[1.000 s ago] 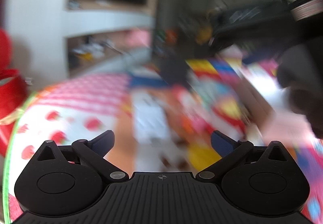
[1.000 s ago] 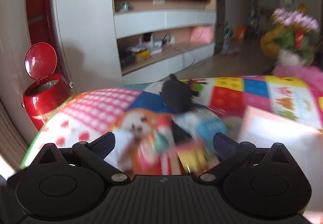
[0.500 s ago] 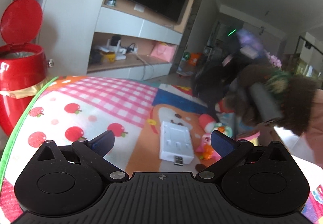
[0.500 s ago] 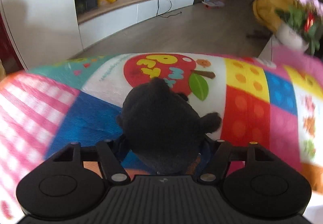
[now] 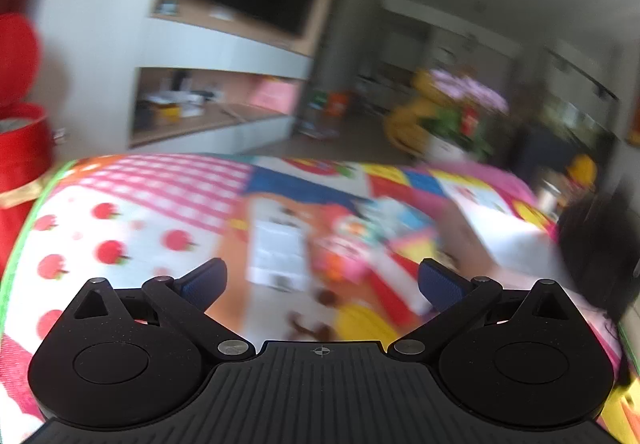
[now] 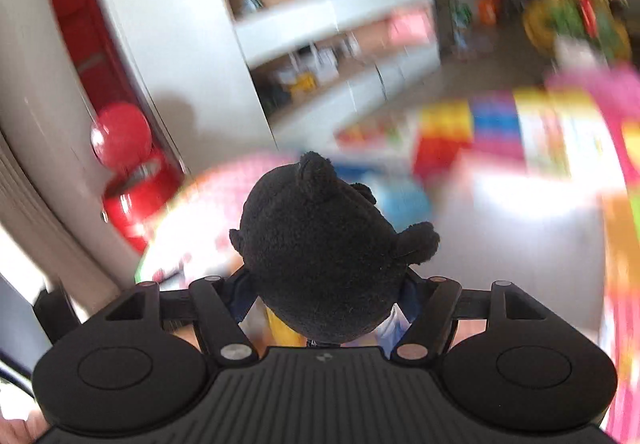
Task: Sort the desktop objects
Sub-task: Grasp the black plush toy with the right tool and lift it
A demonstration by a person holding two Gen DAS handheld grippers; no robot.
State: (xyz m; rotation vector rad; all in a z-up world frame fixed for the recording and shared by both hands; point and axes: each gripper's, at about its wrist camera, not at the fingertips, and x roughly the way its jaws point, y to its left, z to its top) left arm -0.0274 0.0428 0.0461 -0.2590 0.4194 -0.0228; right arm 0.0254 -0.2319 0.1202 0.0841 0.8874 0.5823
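My right gripper [image 6: 324,286] is shut on a black plush toy [image 6: 320,244], which fills the space between the fingers and is held above the patterned tablecloth [image 6: 496,123]. My left gripper [image 5: 322,276] is open with nothing between its blue pads [image 5: 204,280]. Below and ahead of it on the tablecloth [image 5: 160,203] lie a white rectangular block [image 5: 278,256] and a blurred cluster of colourful small toys [image 5: 352,240]. Both views are motion-blurred.
A white open box [image 6: 532,228] sits on the table right of the plush; the box [image 5: 508,240] also shows at the right in the left wrist view. A red pedal bin [image 5: 20,151] stands off the table's left edge, the bin [image 6: 136,199] lid up. TV cabinet and flowers behind.
The right gripper closed on the black plush toy, lifted it off the cloth and swung it over the table. The left gripper stayed open and its view shifted to the right.
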